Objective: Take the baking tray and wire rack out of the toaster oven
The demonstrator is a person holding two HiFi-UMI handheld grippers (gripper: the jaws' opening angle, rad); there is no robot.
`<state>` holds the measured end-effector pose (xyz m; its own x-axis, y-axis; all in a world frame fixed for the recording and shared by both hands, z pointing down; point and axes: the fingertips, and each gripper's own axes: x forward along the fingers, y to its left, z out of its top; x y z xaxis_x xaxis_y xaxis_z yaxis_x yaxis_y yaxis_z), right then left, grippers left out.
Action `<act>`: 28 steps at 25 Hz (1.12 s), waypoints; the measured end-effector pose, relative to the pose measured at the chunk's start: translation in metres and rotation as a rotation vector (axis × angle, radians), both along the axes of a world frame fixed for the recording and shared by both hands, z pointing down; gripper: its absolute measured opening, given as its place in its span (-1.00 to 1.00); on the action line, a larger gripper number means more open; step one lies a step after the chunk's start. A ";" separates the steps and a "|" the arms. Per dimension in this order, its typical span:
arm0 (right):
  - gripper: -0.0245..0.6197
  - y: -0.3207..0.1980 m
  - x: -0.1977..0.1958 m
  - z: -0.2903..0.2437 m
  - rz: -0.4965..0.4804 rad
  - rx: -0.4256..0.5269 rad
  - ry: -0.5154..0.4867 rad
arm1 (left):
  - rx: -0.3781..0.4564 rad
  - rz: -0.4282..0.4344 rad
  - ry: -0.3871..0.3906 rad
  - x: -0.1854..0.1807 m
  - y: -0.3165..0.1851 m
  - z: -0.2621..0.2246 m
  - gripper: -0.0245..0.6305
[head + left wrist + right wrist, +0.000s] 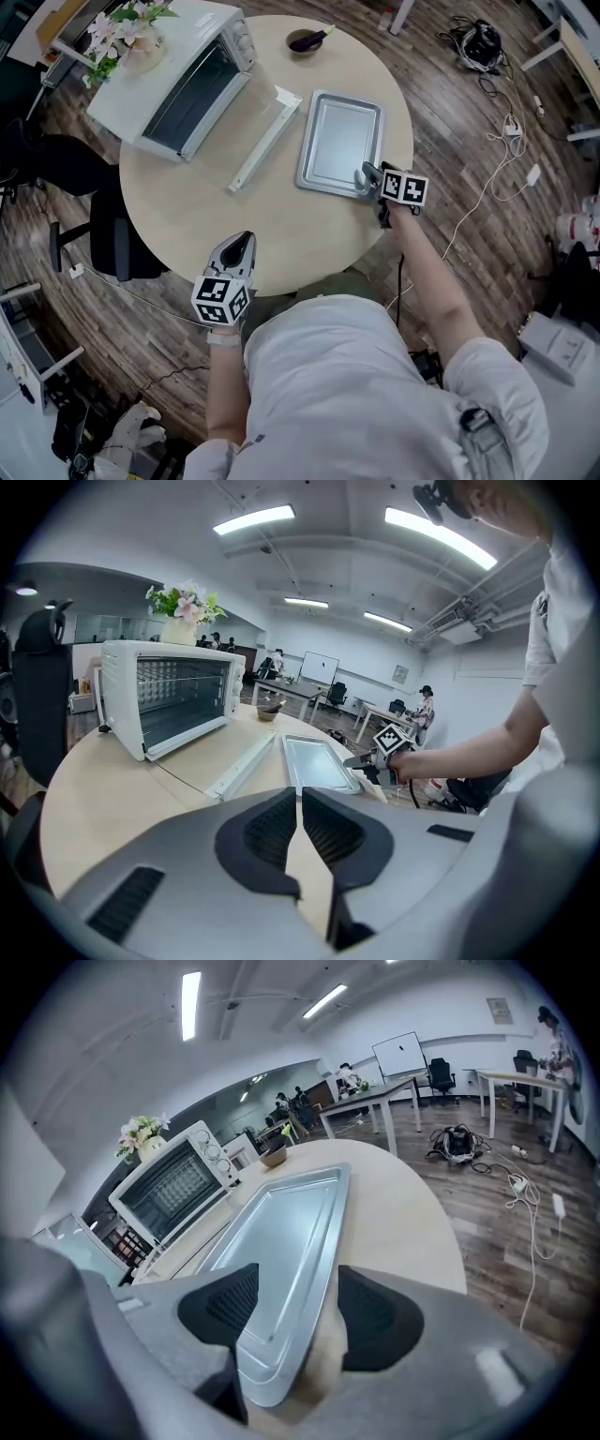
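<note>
My right gripper (pixel 368 178) stands open astride the near right corner of the baking tray (pixel 339 141) — rim between the jaws, not pinched. The tray lies flat on the table (pixel 281 234), long axis running away from me. My left gripper (pixel 236 251), closed and empty, is nearer the toaster oven (pixel 187 84) at far left — the rack is its job, I judge.

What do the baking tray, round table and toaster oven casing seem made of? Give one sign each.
Baking tray: likely bare metal; satin silver, soft reflections. Round table: pale matte top, laminate or wood, cannot tell. Toaster oven casing: smooth white, probably painted metal.
</note>
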<state>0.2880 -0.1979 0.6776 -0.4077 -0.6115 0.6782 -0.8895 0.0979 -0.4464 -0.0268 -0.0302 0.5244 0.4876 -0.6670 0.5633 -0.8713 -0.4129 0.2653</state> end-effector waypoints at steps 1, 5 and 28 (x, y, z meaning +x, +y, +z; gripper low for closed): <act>-0.15 0.000 0.001 -0.002 0.002 0.009 -0.001 | 0.001 -0.002 0.001 0.000 0.001 0.001 -0.92; -0.15 0.000 -0.004 -0.016 0.005 0.065 -0.018 | 0.003 -0.016 0.008 -0.004 0.005 0.005 -0.92; -0.15 -0.059 -0.265 -0.116 -0.263 0.266 -0.271 | -0.025 -0.116 0.077 -0.115 -0.004 0.013 -0.92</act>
<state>0.0230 -0.2566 0.5620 -0.7136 -0.6016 0.3589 -0.6733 0.4476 -0.5884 -0.1415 -0.0342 0.5370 0.4504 -0.7079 0.5441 -0.8895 -0.3032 0.3418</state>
